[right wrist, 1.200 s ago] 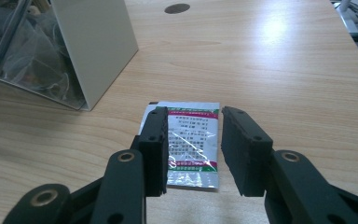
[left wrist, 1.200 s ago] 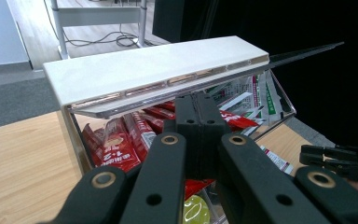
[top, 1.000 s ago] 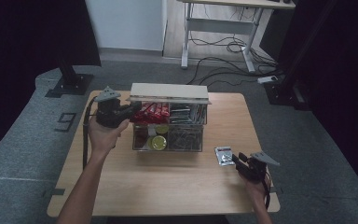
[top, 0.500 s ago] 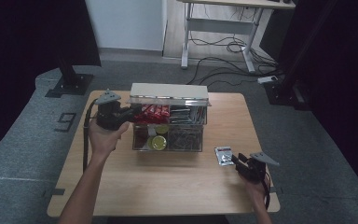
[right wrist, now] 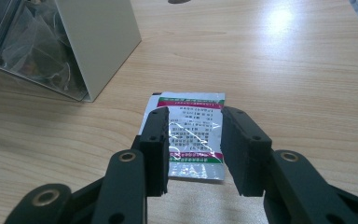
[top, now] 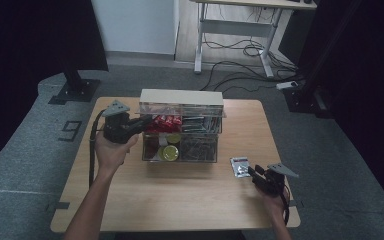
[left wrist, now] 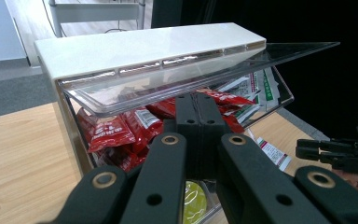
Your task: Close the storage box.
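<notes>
Wooden table (top: 180,200) carries a clear plastic organiser box (top: 180,131) with a white top, its transparent flap lid (left wrist: 186,79) tilted up over red packets (left wrist: 121,128). Left gripper (top: 139,125) sits at the box's left end under that lid, jaws pressed together with nothing visibly between them. Right gripper (right wrist: 195,135) stands with jaws parted, straddling a silver foil sachet (right wrist: 193,135) that lies flat on the table right of the box.

Raised lid (left wrist: 177,70) overhangs box (top: 180,145) opening

left hand-held gripper (top: 139,125) closed, right hand-held gripper (top: 253,171) parted
</notes>
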The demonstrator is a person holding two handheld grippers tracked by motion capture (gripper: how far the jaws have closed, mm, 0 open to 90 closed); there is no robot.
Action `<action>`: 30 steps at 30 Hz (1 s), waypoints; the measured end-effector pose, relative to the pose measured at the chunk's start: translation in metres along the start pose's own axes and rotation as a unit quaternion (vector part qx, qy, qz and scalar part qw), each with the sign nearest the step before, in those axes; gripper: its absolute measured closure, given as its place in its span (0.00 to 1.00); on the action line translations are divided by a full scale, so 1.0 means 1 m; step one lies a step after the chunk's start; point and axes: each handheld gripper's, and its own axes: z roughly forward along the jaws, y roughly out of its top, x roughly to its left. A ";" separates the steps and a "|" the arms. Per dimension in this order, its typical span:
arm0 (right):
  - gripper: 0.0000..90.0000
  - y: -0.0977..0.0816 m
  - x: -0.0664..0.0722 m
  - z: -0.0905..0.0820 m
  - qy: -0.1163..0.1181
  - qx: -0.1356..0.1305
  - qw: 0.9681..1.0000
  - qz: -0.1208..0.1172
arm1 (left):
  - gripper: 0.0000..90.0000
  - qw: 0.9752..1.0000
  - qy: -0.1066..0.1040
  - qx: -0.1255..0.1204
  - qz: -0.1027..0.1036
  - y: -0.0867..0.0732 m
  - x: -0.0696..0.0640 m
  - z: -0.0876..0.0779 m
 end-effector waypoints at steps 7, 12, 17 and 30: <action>0.69 0.000 0.000 0.000 0.001 0.001 1.000 0.000 | 1.00 1.000 -0.003 0.001 0.003 -0.003 -0.002 -0.001; 0.69 -0.001 0.000 0.001 0.001 0.003 1.000 0.001 | 1.00 1.000 -0.002 0.000 0.002 -0.006 0.000 -0.002; 0.70 -0.002 -0.001 0.001 0.003 0.007 1.000 0.003 | 1.00 1.000 -0.004 0.007 -0.002 -0.013 0.002 0.001; 0.70 -0.002 -0.002 0.002 0.002 0.006 1.000 0.005 | 1.00 1.000 -0.007 0.015 -0.008 -0.019 0.005 0.001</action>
